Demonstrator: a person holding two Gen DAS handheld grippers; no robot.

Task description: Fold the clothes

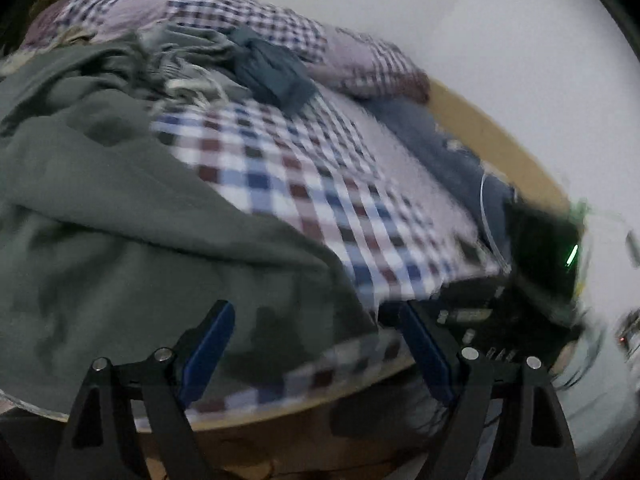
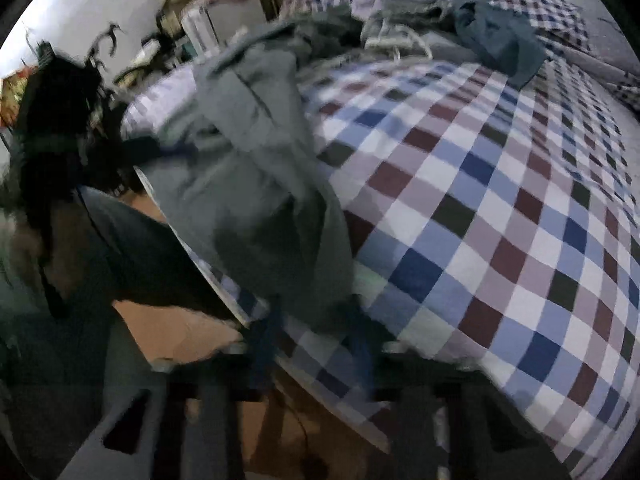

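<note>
Grey-green garment (image 1: 120, 208) lies bunched just ahead of the spread left hand-held gripper (image 1: 316, 344).

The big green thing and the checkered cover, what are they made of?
The green garment looks like soft, matte woven cloth, maybe cotton: it slumps in loose folds without shine. The checkered cover also looks like matte fabric, lying smooth with a flat printed or woven pattern. Blur hides the weave.

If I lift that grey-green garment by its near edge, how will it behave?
The grey-green garment probably droops limply; it lies in soft folds. Its bulk suggests some weight. It may drag the checkered sheet beneath.
</note>
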